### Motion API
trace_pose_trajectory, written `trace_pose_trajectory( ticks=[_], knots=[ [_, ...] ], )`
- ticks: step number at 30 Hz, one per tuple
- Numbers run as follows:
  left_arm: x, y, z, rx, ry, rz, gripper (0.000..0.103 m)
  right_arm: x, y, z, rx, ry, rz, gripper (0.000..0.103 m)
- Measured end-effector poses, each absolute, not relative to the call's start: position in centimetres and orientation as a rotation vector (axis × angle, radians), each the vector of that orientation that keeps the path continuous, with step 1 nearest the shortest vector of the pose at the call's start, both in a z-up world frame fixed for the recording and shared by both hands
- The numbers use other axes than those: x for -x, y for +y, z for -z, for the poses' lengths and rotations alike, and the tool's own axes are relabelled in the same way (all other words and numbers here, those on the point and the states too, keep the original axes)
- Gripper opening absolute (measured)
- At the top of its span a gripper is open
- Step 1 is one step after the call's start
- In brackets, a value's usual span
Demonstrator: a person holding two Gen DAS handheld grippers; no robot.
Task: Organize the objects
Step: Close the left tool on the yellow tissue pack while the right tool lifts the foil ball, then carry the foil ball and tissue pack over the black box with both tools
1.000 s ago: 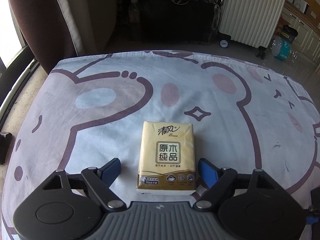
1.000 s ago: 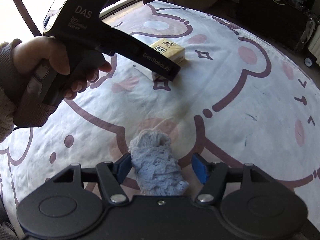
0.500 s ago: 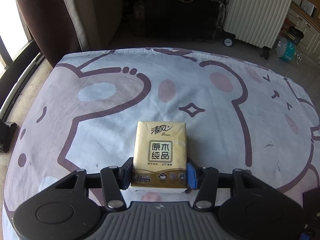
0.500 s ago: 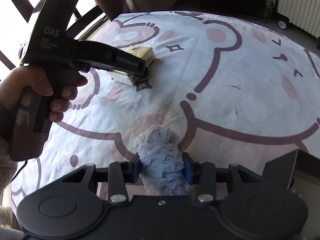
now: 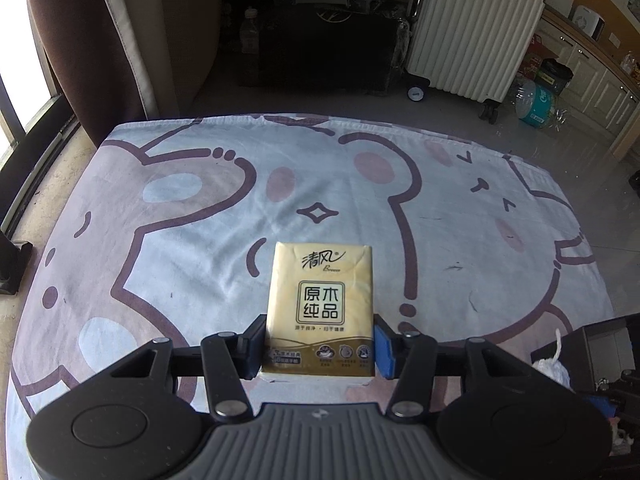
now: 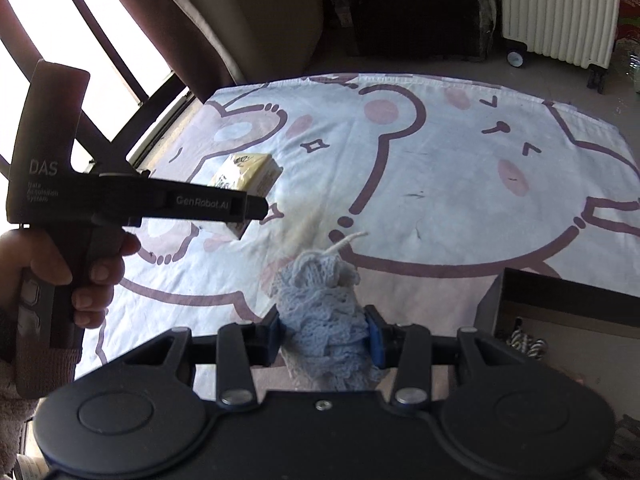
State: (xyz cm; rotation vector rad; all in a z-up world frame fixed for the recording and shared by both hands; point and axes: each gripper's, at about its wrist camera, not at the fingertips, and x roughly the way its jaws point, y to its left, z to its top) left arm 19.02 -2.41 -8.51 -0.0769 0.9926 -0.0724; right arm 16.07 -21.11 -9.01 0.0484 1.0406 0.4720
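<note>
Two handheld grippers, each carrying a load, hang above a bed-sized sheet (image 5: 192, 240) printed with cartoon bears. The left gripper (image 5: 319, 346) has its jaws clamped on the lower sides of a yellow tissue pack (image 5: 322, 304), blue pads pressing both flanks; the pack juts forward from the fingers, printed face up, clear of the cloth. In the right wrist view the same pack (image 6: 248, 172) shows beyond the left gripper's black body, lifted over the sheet's left half near the window-side edge, with a hand (image 6: 80, 272) wrapped around the pistol-style handle.

The right gripper (image 6: 325, 336) is clenched on a bundle of pale blue knitted fabric (image 6: 320, 300) — its jaws drawn in tight, the soft wad bulging above and below the pads and a loose white strand trailing off the top. The bundle is held over the sheet's near edge.

At the near right corner stands a dark open box (image 6: 560, 300); something striped lies inside it, too small to make out. In the left wrist view the same box (image 5: 600, 344) holds a white crumpled item. Beyond the sheet's far edge — a ribbed cream suitcase (image 5: 472, 28) on wheels and a brown curtain (image 5: 80, 40) by the window.
</note>
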Motion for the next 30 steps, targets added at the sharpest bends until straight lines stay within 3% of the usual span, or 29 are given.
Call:
trace_pose_trajectory(
  ticks=[18,30],
  knots=[
    [-13.8,-6.7,3.3,0.039,0.95,0.204,0.053,-12.9,-27.5,3.6,-0.095,0.922,-0.3,0.043],
    [-13.0,-8.8,2.7,0.074,0.937,0.275,0.053,-11.8,-32.7,2.5,-0.147,0.889,-0.179,0.043]
  ],
)
